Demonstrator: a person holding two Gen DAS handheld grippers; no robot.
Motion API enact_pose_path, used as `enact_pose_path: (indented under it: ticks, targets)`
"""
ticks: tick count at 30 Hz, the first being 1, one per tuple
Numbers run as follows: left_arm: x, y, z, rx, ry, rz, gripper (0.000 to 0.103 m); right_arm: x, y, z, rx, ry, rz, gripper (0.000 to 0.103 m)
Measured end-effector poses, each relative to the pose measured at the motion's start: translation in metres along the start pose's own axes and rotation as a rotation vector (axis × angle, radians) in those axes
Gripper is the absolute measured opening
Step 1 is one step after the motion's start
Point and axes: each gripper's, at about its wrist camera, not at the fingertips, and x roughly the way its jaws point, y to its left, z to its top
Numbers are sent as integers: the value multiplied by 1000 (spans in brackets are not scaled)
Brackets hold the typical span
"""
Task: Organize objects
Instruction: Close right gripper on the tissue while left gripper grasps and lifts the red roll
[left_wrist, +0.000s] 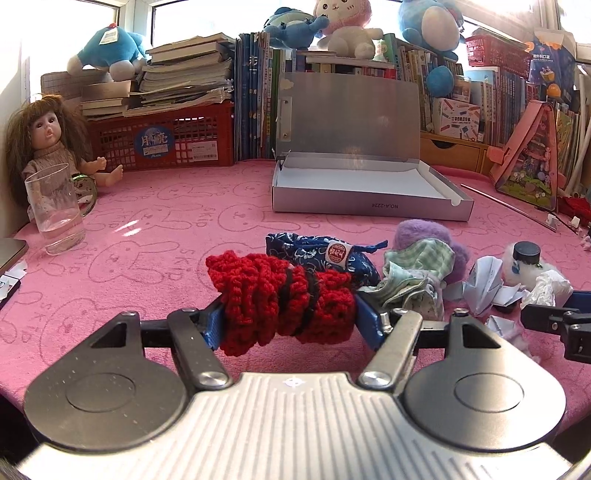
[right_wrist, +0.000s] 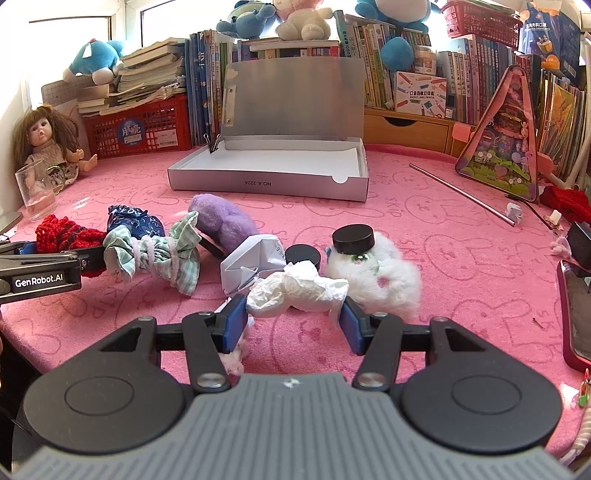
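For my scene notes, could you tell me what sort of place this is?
Probably a child's desk or play corner at home: a doll, plush toys sitting on tightly packed books, and a pink bunny-print cloth covering the surface.

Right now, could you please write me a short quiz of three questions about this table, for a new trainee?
1. True or false: the lid of the silver box stands open.
2. What does the left gripper hold between its pads?
A. the blue patterned pouch
B. the red knitted bundle
C. the drinking glass
3. Fill in: the right gripper is closed on a crumpled piece of white ____.

Key
1. True; the box inside looks empty.
2. B; the bundle is tied with a black band.
3. paper, as far as one can tell; it lies beside the white fluffy toy.
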Motion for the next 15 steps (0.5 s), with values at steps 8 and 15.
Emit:
enact_pose_path:
  ticks: [8,15]
  targets:
    - [11,4,-6,28,56,40,80,1,0,-1,6,5,-3,58]
    - [10,2,-10,36,45,40,74,0,0,-1,6,5,-3,58]
